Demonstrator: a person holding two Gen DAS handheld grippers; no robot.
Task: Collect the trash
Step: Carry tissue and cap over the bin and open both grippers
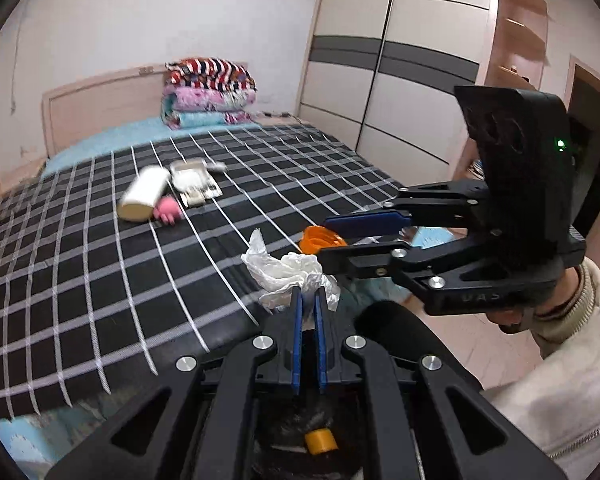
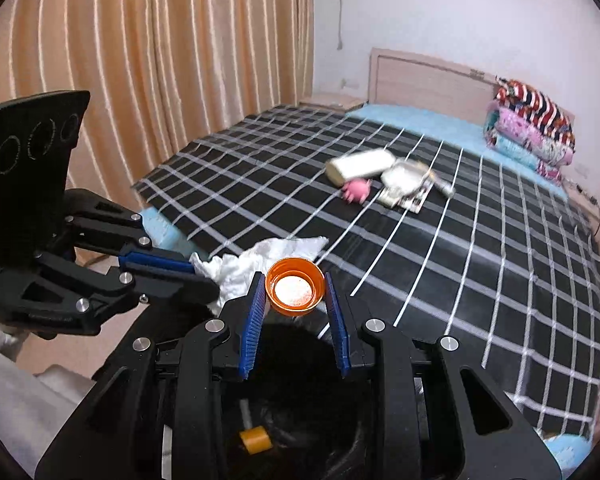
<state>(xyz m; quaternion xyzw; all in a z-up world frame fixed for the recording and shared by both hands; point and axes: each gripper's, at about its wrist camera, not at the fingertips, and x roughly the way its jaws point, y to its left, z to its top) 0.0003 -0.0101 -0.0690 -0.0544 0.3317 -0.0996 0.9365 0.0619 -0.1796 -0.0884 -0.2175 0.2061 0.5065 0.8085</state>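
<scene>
here, in the left wrist view, the left gripper has its blue pads pressed together on a crumpled white tissue, which sticks up past the tips, above the near edge of the bed. below the gripper a black bin opens, with a small yellow piece lying inside. to the right, the right gripper reaches in sideways, with an orange cap between its fingers. farther up the checked cover lie a cream tube, a pink toy touching it, and some blurred packets. folded quilts are stacked by the headboard, and a wardrobe stands at the right.

in the right wrist view, the right gripper is clamped on the cap, open side facing the camera, both pads touching its rim. the tissue shows just behind and left of it, held by the left gripper coming in from the left. the bin lies dark below the fingers, the yellow piece in it. the tube, toy and packets sit mid-bed; the quilts are at the far right, and a curtain hangs on the left.
</scene>
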